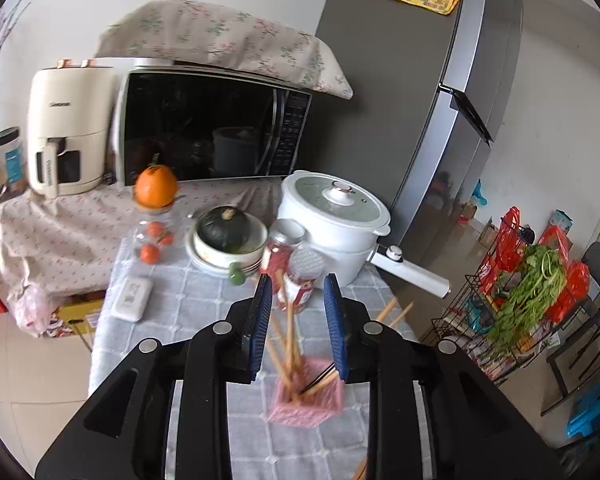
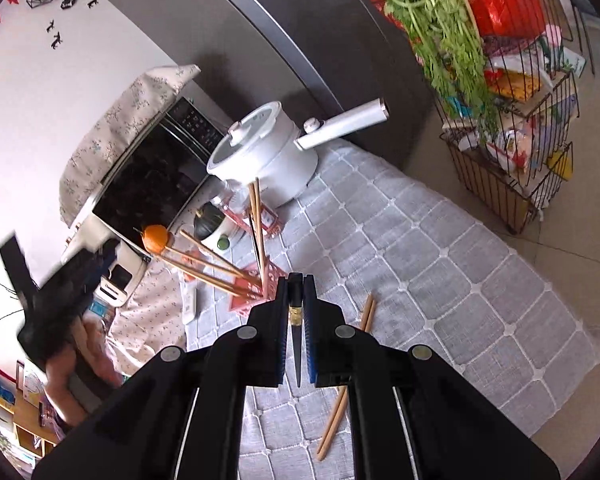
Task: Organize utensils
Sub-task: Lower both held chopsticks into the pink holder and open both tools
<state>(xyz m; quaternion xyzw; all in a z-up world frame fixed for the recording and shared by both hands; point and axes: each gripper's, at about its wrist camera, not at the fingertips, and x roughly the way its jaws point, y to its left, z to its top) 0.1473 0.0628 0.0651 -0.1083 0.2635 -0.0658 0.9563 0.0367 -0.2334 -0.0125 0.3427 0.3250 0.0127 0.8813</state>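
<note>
A pink slotted holder (image 1: pixel 306 396) stands on the grey checked tablecloth and holds several wooden chopsticks (image 1: pixel 288 336) that lean outward. My left gripper (image 1: pixel 300 288) is open and empty, its blue pads above the holder. In the right wrist view the holder (image 2: pixel 256 288) sits just beyond my right gripper (image 2: pixel 296 280), which is shut on a black chopstick (image 2: pixel 295 328) with a gold band, held along the fingers. A pair of wooden chopsticks (image 2: pixel 346 376) lies on the cloth under the right gripper. The left gripper (image 2: pixel 60 296) shows blurred at the far left.
A white electric pot (image 1: pixel 332 216) with a long handle, two red-capped bottles (image 1: pixel 296 276), a bowl with a green squash (image 1: pixel 226 236) and a jar topped by an orange (image 1: pixel 156 188) stand behind the holder. A microwave (image 1: pixel 212 128), fridge (image 1: pixel 400 100) and wire rack with greens (image 1: pixel 528 292) surround the table.
</note>
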